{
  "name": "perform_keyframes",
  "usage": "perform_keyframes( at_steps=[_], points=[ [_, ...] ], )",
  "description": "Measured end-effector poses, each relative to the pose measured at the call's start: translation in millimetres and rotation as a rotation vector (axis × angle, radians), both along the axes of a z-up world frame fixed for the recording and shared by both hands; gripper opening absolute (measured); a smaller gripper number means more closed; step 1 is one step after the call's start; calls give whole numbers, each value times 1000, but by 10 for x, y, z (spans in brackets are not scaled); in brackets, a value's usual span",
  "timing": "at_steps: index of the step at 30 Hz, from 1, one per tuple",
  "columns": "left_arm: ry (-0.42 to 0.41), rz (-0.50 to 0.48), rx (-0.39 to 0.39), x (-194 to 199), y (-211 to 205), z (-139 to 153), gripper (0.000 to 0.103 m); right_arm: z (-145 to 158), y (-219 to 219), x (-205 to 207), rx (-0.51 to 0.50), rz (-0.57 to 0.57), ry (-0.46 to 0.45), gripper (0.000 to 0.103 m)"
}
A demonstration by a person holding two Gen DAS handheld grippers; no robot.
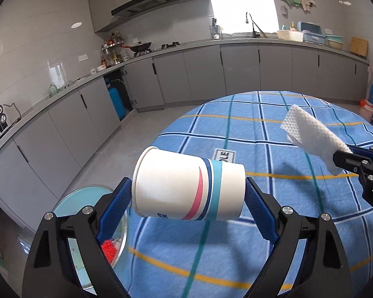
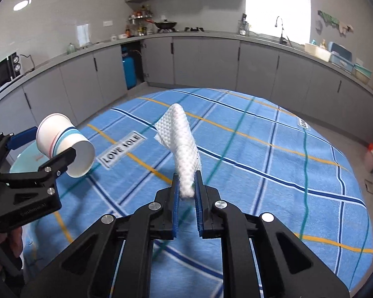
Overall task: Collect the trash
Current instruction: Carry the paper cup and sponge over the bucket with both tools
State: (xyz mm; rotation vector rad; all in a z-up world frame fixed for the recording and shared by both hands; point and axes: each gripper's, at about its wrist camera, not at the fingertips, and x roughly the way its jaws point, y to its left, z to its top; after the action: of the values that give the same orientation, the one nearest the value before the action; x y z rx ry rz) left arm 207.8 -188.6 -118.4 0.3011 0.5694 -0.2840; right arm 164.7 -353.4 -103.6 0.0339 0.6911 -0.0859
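A paper cup [image 1: 189, 186] lies sideways, long axis spanning the left gripper [image 1: 189, 198], whose wide-set pads clamp its rim and base above the blue checked tablecloth [image 1: 248, 134]. To its right, the right gripper [image 2: 187, 186] pinches a white tissue [image 2: 184, 146] (standing upward), clenched tightly.

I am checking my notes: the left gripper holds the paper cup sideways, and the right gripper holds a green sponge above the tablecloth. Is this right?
Not quite. The right gripper holds a white embossed paper towel, not a green sponge; the right wrist view shows it. The left gripper does hold the paper cup sideways, above the tablecloth.
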Motion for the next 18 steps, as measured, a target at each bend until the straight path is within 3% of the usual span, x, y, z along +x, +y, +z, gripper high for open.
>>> perform_keyframes(
  at_steps=[18],
  points=[
    [-28, 59, -6, -176, 502, 133, 87, 160, 539, -3, -4, 100, -56, 12]
  ],
)
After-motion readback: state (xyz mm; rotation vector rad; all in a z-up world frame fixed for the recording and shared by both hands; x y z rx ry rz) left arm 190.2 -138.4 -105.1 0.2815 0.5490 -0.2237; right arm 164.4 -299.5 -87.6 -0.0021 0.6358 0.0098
